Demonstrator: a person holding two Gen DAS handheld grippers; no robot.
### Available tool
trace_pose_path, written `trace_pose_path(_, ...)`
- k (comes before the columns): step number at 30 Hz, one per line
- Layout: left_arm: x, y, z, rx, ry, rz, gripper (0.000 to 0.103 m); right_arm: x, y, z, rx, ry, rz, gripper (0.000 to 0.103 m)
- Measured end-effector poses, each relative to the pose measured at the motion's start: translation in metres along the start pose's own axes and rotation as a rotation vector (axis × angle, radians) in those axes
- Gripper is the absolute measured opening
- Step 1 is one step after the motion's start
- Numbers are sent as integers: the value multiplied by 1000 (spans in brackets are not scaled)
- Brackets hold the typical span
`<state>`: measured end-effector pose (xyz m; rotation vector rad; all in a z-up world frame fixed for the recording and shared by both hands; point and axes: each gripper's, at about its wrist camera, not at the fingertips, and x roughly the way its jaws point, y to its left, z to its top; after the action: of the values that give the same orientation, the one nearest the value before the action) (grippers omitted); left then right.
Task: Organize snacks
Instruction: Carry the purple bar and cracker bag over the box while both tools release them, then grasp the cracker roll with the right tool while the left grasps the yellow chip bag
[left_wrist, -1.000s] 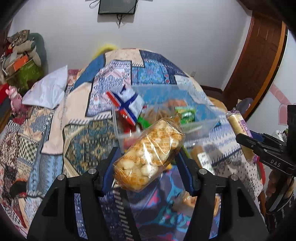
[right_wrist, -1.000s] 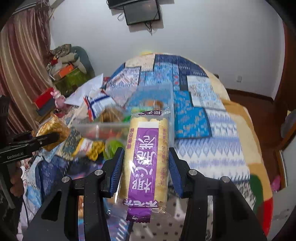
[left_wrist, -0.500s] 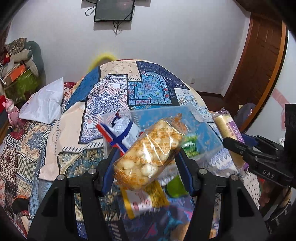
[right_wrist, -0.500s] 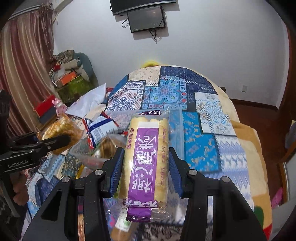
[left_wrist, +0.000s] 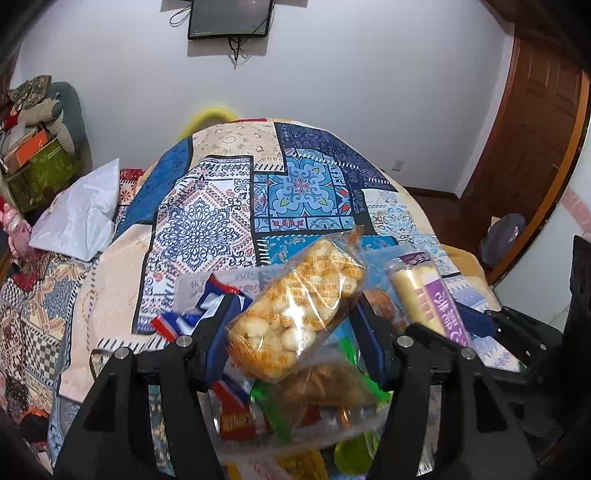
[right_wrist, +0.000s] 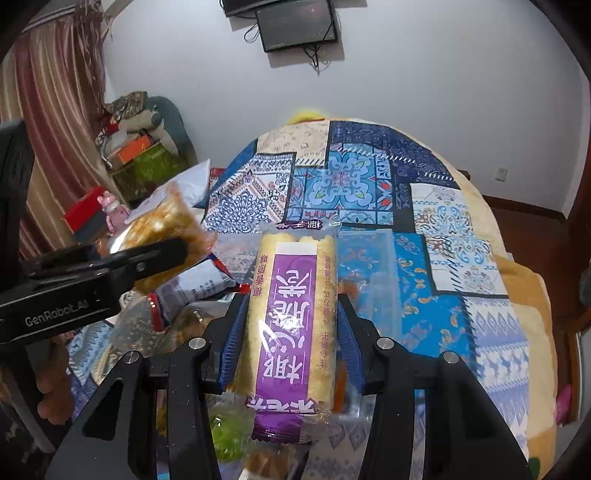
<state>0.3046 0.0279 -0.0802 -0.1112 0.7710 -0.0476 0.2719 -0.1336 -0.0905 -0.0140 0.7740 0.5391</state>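
Left wrist view showed the left gripper (left_wrist: 295, 321) squeezed shut on a puff bag (left_wrist: 295, 310), a clear bag full of pale round puffs, held up in the air. Right wrist view showed the right gripper (right_wrist: 290, 328) squeezed shut on a purple roll pack (right_wrist: 291, 325), held up too. Under both grippers sat a clear box (left_wrist: 295, 439) on the quilt (left_wrist: 229, 221). Some snacks lay in it: a blue and white bag (left_wrist: 199, 314), a green pack (left_wrist: 273, 417) and a brown snack (left_wrist: 325, 384). So part of the job looked done, since some snacks were in the box. The two snacks in the grippers were not in yet. They seemed to hang right over the box, so dropping them in looked like what was left. A few more packs (right_wrist: 229, 435) showed low down near the box, but I could not tell if they were inside or beside it.
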Motion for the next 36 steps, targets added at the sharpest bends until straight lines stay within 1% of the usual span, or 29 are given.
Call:
trace_pose_path(3, 14, -2, 2, 10, 17, 10, 60, 12, -2, 2, -2, 13, -5, 43)
trace_pose_path(11, 39, 3, -5, -7, 83, 25, 62, 29, -9, 4, -3, 37, -25, 44)
trace_pose_path(12, 39, 4, -6, -10, 82, 27, 62, 29, -10, 3, 1, 34, -24, 45)
trace_pose_path(13, 37, 4, -7, -14, 80, 30, 64, 27, -12, 3, 7, 28, -22, 48)
trace_pose_path(14, 35, 5, -8, -17, 78, 29, 67, 25, -13, 2, 15, 22, -17, 53)
trace_pose_path(15, 32, 5, -8, -21, 74, 28, 72, 23, -15, 2, 23, 17, -14, 55)
trace_pose_path(16, 28, 6, -9, -25, 65, 27, 73, 20, -16, 2, 32, 9, -12, 58)
trace_pose_path(21, 1, 5, -10, -1, 31, 32, 74, -2, -15, 2, 25, -17, 1, 58)
trace_pose_path(24, -14, 7, -15, 3, 29, 29, 76, -17, -12, -2, 7, -21, 7, 58)
trace_pose_path(27, -28, 10, -25, 2, 43, 16, 77, -32, -6, -10, -23, -22, -3, 59)
trace_pose_path(29, -36, 13, -34, 9, 54, 22, 77, -40, -3, -18, -33, -16, -9, 63)
trace_pose_path(33, -50, 20, -58, 33, 77, 43, 77, -46, 0, -38, -37, 17, -15, 65)
trace_pose_path(36, -54, 27, -82, 27, 114, 50, 77, -45, 1, -55, -31, 56, -12, 65)
